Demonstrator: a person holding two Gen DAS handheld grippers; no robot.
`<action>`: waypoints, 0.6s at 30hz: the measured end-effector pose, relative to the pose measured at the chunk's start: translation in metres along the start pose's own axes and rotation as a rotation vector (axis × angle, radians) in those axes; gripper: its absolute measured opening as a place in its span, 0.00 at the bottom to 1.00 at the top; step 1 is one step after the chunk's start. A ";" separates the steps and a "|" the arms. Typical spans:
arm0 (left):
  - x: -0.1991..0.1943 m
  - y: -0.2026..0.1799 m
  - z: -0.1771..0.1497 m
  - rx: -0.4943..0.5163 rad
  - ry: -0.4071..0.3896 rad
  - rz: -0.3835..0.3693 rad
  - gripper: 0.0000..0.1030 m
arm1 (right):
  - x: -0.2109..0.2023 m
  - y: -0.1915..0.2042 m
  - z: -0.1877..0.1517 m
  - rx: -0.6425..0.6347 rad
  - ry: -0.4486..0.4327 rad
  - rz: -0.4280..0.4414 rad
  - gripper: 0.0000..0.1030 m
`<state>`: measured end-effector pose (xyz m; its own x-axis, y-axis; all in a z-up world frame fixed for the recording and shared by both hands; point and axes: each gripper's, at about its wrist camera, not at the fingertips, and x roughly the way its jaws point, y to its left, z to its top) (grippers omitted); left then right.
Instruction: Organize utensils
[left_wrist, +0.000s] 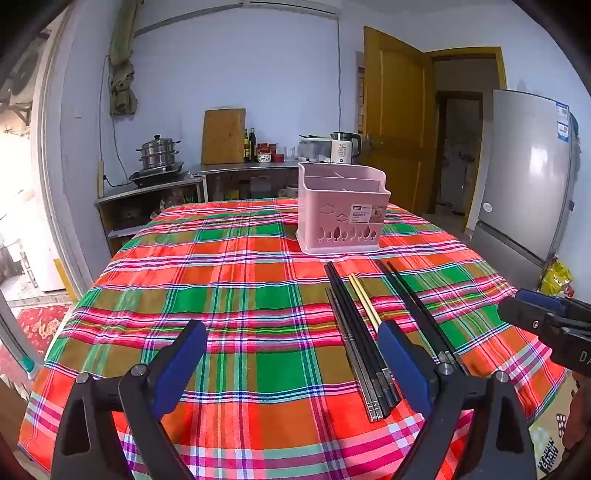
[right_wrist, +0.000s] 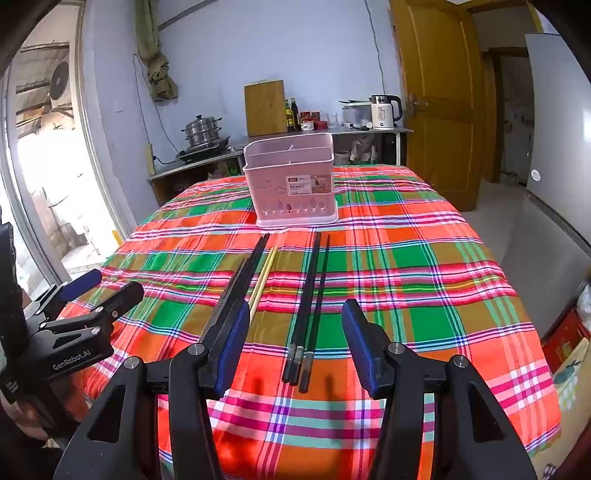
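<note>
A round table under a plaid cloth of red, green and pink (right_wrist: 406, 258) carries all the task's things. A pink plastic utensil basket with leaf cut-outs and inner dividers (right_wrist: 291, 184) stands upright toward the far side, with bare cloth on its left and right. Just in front of it lie the chopsticks, pointing near to far: a bundle of dark and grey chopsticks (left_wrist: 354, 332) with a pale yellow pair (right_wrist: 263, 280) beside it on the left, and a separate set of black chopsticks (right_wrist: 310, 306) on the right, a strip of cloth between the groups. The left gripper (left_wrist: 291, 365) hovers released above open cloth left of the bundle. The right gripper (right_wrist: 295, 343) hangs released over the black set, jaws apart and clear of it. The near table edge curves away below both tools.
</note>
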<state>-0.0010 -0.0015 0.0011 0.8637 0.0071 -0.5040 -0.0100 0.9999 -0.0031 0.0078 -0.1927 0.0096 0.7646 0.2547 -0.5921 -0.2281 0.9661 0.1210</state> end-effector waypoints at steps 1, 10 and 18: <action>-0.001 -0.002 0.000 0.006 -0.002 0.006 0.91 | 0.000 0.000 0.000 0.005 -0.001 0.007 0.51; -0.002 0.001 -0.002 -0.018 0.001 -0.014 0.91 | -0.001 0.001 -0.005 0.003 -0.004 0.007 0.51; -0.002 0.000 -0.001 -0.019 -0.002 -0.018 0.91 | -0.004 0.001 -0.001 0.006 -0.013 0.007 0.51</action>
<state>-0.0035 -0.0017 0.0012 0.8646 -0.0109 -0.5023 -0.0039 0.9996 -0.0284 0.0039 -0.1927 0.0107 0.7706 0.2620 -0.5810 -0.2301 0.9645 0.1298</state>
